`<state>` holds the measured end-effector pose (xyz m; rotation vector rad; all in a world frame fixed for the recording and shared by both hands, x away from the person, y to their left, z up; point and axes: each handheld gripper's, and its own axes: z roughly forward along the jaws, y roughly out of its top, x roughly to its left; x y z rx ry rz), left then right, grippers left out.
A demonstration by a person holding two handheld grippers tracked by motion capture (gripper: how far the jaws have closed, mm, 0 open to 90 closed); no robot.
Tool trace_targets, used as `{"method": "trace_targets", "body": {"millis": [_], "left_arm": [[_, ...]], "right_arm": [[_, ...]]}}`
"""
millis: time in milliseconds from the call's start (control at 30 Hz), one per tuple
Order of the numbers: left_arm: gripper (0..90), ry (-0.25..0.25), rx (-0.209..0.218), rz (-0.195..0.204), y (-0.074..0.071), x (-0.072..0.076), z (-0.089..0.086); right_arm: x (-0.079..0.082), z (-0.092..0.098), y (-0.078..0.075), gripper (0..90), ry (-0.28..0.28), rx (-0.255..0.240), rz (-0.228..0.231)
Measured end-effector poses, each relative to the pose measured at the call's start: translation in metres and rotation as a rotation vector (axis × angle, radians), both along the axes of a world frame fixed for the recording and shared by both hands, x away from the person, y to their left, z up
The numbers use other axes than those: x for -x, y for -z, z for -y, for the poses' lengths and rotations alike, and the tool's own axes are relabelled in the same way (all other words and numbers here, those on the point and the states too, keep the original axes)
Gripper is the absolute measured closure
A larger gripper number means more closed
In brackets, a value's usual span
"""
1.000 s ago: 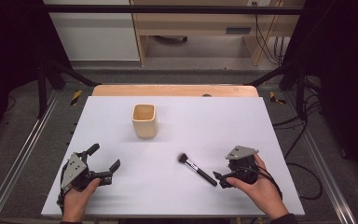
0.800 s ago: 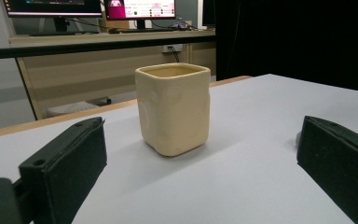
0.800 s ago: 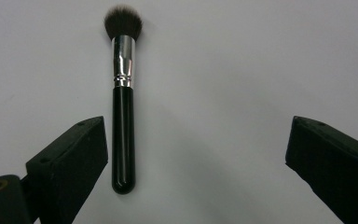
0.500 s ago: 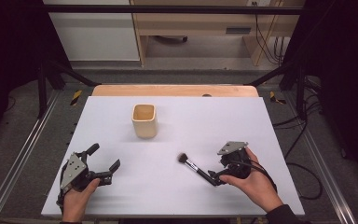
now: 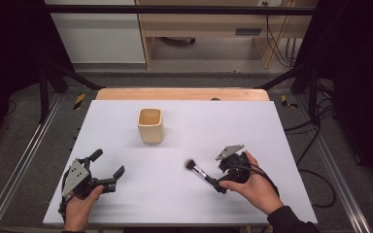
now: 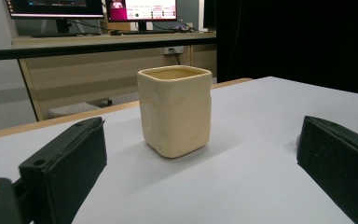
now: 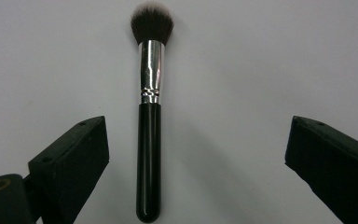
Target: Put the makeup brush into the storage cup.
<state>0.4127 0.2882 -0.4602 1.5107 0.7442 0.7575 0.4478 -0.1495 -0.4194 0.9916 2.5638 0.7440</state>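
Left gripper (image 5: 108, 170) rests low at the near-left part of the white table (image 5: 252, 121), held in the person's left hand (image 5: 80, 211); jaws spread wide, nothing between them. In the left gripper view the cream square cup (image 6: 175, 110) stands upright ahead of those jaws, framed between them but well apart from both. In the high view the cup (image 5: 150, 125) sits left of table centre, toward the far edge. Makeup brush (image 5: 200, 171) lies flat on the table right of centre, bristles pointing far-left, handle end toward the right gripper (image 5: 217, 185). Right gripper view: brush (image 7: 150, 126) lies between the wide-open jaws, closer to the left-hand jaw, touching neither. Right hand (image 5: 252, 187) holds this gripper at near-right.
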Motion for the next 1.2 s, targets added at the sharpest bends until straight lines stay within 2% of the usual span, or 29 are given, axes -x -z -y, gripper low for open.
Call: {"method": "trace_targets", "body": {"millis": [433,1000,1200], "left_arm": [[1.2,0.003,-0.001,0.0,0.0,0.0,0.0],[1.3,0.004,-0.001,0.001,-0.001,-0.001,0.0],[1.3,0.004,0.0,0.002,-0.001,-0.001,0.0]], "right_arm": [[-0.01,-0.016,0.007,6.1,-0.003,0.013,-0.026],[-0.015,-0.034,0.019,6.3,-0.02,0.025,-0.063],[-0.015,-0.037,0.023,11.4,-0.025,0.03,-0.072]]}}
